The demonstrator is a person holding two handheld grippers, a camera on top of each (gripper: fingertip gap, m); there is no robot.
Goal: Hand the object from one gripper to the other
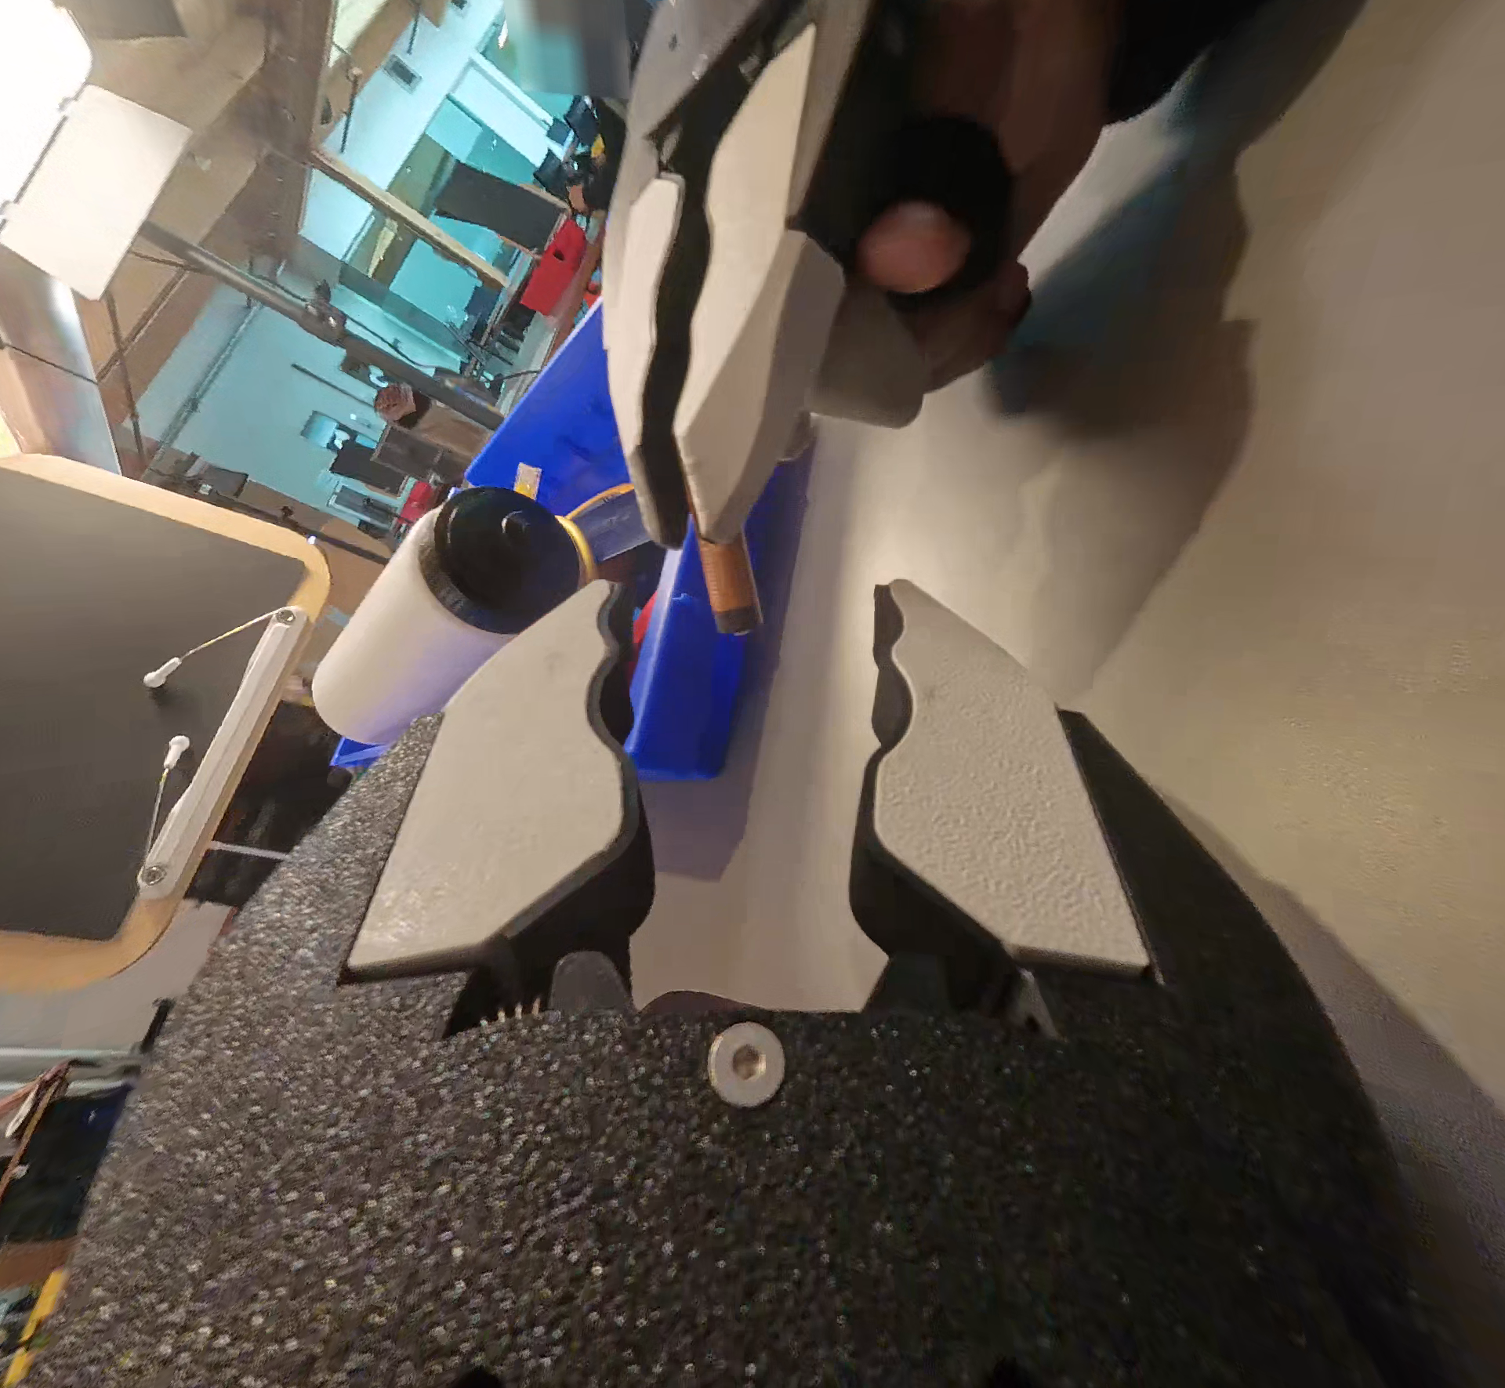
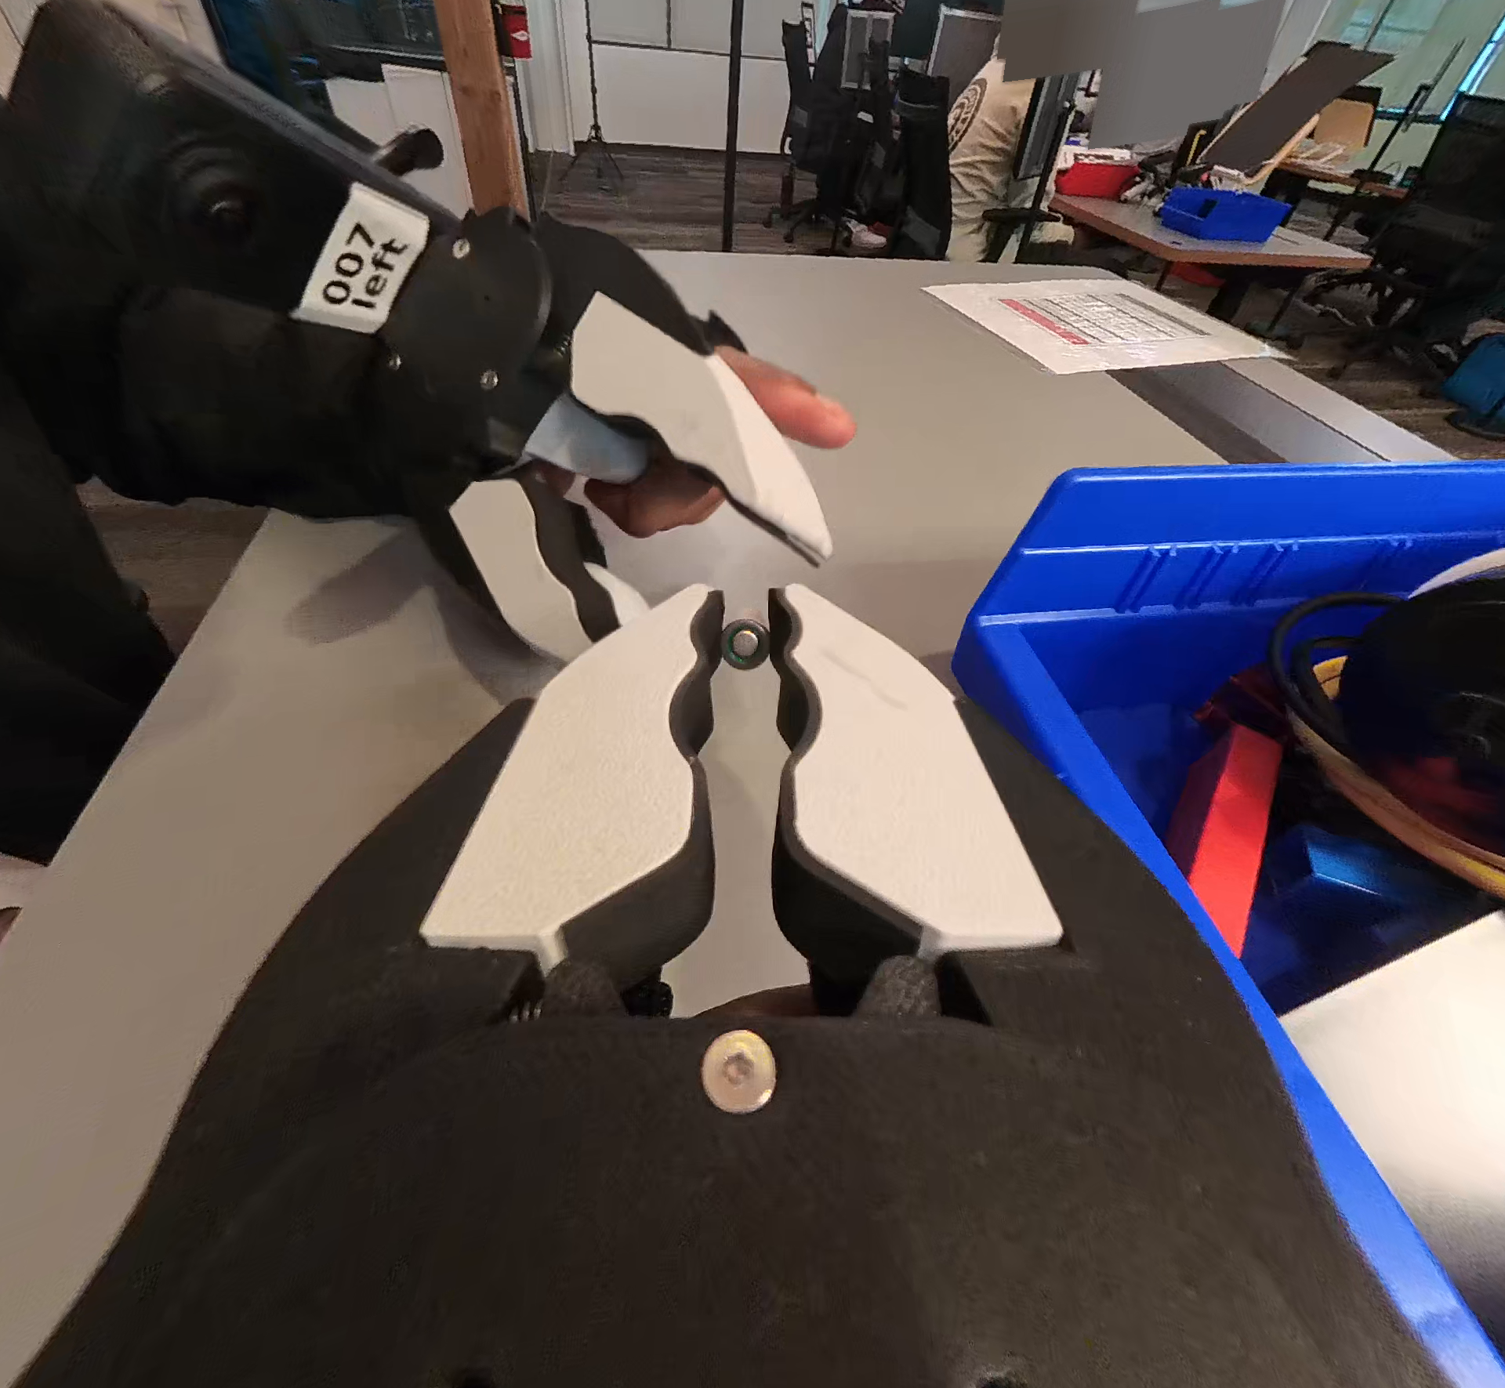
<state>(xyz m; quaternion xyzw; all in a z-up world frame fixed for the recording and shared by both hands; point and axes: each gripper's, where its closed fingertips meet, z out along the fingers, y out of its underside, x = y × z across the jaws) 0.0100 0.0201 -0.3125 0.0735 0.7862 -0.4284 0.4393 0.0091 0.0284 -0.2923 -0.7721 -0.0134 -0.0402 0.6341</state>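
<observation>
A small copper-and-black battery (image 1: 727,579) is pinched in my right gripper (image 1: 692,526), which comes in from above in the left wrist view. In the right wrist view I see the battery's round end (image 2: 745,644) between the nearly shut fingertips of the right gripper (image 2: 745,608). My left gripper (image 1: 749,604) is open and empty. Its fingertips stand on either side of the battery's free end without touching it. In the right wrist view the left gripper (image 2: 713,590) comes in from the left, its jaws spread wide just ahead of the battery.
A blue bin (image 2: 1140,535) with cables and mixed items stands on the grey table (image 2: 936,412) to the right; it also shows in the left wrist view (image 1: 692,697), with a white black-capped cylinder (image 1: 391,649). A laminated sheet (image 2: 1099,327) lies farther back. The tips of both grippers are at nearly the same place.
</observation>
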